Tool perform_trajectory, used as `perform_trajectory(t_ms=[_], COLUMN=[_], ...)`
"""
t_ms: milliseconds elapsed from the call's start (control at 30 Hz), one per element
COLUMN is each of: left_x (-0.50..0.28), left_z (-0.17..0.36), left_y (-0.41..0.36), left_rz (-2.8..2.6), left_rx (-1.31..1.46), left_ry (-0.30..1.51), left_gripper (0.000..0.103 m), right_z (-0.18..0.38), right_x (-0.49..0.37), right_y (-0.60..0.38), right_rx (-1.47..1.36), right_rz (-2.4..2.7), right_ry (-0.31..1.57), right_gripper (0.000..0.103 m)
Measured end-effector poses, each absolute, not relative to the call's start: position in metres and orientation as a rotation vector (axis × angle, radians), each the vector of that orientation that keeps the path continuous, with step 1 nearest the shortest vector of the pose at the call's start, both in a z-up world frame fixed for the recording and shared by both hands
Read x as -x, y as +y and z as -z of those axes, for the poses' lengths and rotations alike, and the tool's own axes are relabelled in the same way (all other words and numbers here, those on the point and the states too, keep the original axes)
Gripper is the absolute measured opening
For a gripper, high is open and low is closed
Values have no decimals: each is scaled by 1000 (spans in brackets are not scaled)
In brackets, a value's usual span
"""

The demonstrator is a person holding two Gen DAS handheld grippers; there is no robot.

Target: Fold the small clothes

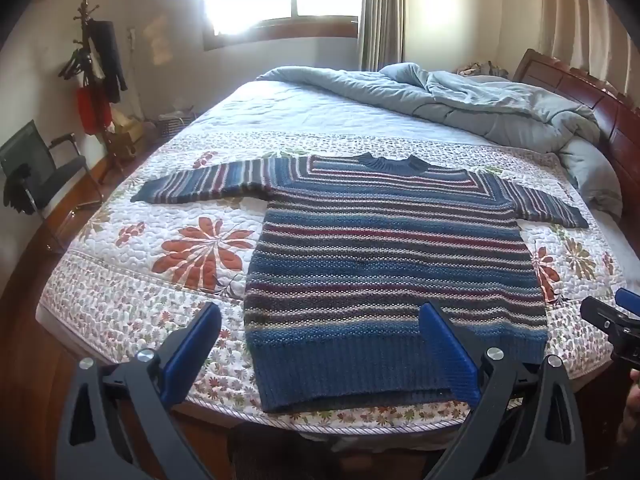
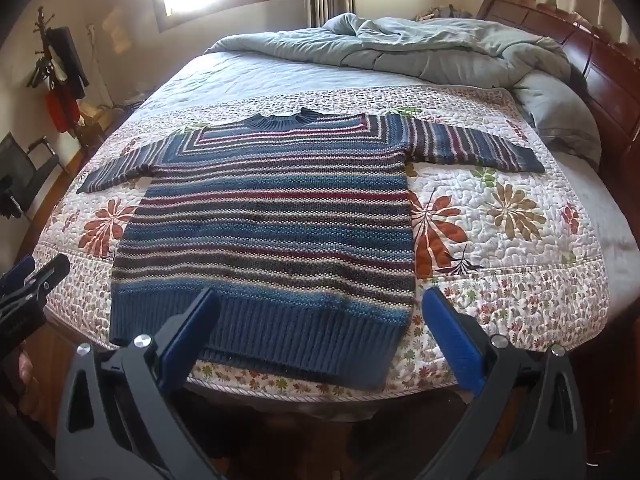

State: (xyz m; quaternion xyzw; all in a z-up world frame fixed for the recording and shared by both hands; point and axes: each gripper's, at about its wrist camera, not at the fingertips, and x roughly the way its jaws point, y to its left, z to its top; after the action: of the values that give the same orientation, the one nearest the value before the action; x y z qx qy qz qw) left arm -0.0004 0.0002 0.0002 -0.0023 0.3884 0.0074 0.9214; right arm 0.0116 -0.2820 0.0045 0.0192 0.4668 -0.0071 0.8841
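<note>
A striped knit sweater (image 1: 392, 248) in blue, red and cream lies flat on the bed, front up, both sleeves spread out, hem toward me. It also shows in the right wrist view (image 2: 272, 216). My left gripper (image 1: 320, 312) is open and empty, hovering over the hem's left half. My right gripper (image 2: 320, 296) is open and empty, over the hem's right corner. Each gripper shows at the edge of the other's view, the right one (image 1: 616, 320) and the left one (image 2: 32, 280).
The sweater lies on a floral quilt (image 1: 192, 252) covering the bed. A rumpled grey duvet (image 1: 480, 100) is piled at the head by the wooden headboard (image 2: 592, 48). A chair (image 1: 44, 172) and a coat rack (image 1: 92, 72) stand left of the bed.
</note>
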Motion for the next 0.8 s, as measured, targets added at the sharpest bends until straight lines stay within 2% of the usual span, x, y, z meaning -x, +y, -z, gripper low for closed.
perform_trajectory(t_ms=[800], left_x=[11], left_z=[-2], left_y=[-8], left_rz=[-44], left_rx=[-20], left_ry=[784], left_gripper=[99], right_z=[-4], right_x=[-3], right_y=[-288], right_rx=[-75], right_rz=[-10], right_ry=[968], right_gripper=[100])
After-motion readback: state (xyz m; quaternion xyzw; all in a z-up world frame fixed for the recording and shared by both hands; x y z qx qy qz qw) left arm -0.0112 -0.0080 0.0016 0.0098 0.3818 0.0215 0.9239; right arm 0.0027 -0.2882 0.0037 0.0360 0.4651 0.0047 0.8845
